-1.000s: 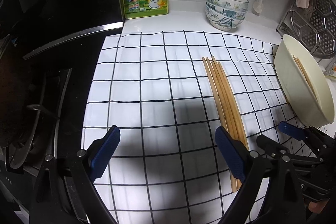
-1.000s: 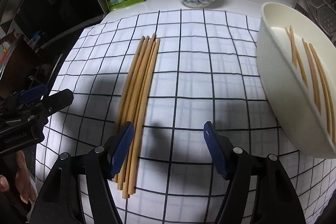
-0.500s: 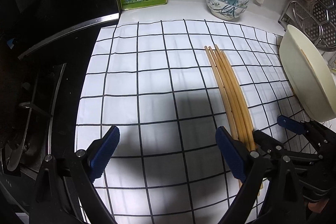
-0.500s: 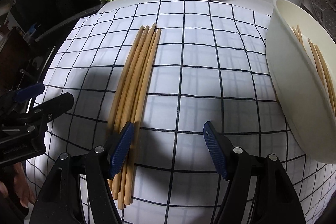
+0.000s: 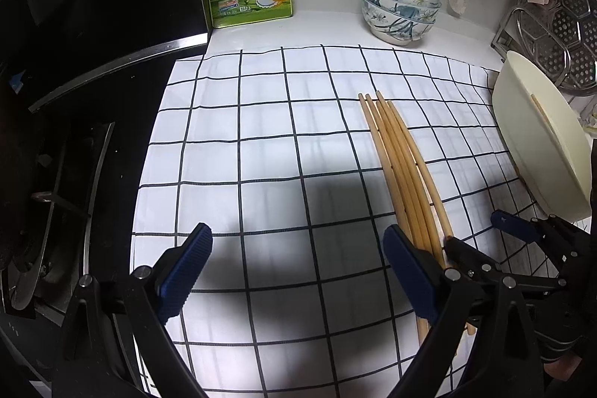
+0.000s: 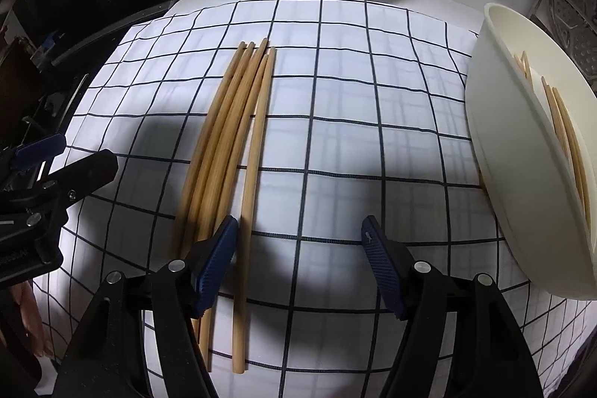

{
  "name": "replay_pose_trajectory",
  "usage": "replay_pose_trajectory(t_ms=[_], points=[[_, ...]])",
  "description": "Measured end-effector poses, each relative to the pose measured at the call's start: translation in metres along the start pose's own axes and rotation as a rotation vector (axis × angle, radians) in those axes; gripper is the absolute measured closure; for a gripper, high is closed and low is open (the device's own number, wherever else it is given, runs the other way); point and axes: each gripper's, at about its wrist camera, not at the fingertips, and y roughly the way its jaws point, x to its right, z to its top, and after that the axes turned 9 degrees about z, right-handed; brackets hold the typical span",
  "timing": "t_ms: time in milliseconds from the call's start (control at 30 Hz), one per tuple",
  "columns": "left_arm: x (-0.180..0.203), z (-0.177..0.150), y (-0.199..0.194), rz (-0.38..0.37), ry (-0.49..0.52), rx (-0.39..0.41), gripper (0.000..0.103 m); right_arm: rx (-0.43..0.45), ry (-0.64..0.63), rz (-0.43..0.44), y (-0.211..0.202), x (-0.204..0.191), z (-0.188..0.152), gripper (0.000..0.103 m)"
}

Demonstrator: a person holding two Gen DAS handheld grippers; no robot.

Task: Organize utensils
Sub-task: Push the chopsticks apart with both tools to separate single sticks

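Since the right tongs (image 6: 298, 241) hang wide open w/ nothing held, low over the near ends of the chopsticks (image 6: 231, 137), the main risk is a bad pinch: its left pad sits on or just above the bundle, while one stick lies slightly apart to the right, between the pads. Closing from here would probably catch that lone stick only, or nudge the rest sideways & fan them out across the checked cloth (image 6: 354, 144). The sticks are thin, round & smooth-looking, so I'd expect them to roll or pivot if gripped near one end, then droop or slip out on the way to the cream basin (image 6: 522, 193), which stands tilted at the right edge of the cloth w/ more sticks already inside. A bump on its rim could tip or shift it. The left tongs (image 5: 298, 267) are also spread wide & empty, hovering over bare cloth just left of the bundle; their right pad is close to the sticks & to the other tool's arm, so the 2 tools could clash if both go for the same ends. The cloth may bunch if a pad drags on the surface.
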Motion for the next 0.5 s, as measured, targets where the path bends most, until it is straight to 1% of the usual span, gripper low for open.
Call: replay_pose_trajectory(t_ms=[233,333,500], points=[[0.009,0.0,0.011,-0.036,-0.008,-0.037,0.012,0.016,0.024,-0.039,-0.004,0.015,-0.005,0.037],[0.015,0.0,0.012,-0.047,-0.011,-0.031,0.012,0.024,0.044,-0.05,-0.009,0.024,-0.008,0.037],[0.028,0.003,0.018,-0.035,0.024,-0.028,0.012,0.035,0.06,-0.044,-0.013,0.03,-0.009,0.037]])
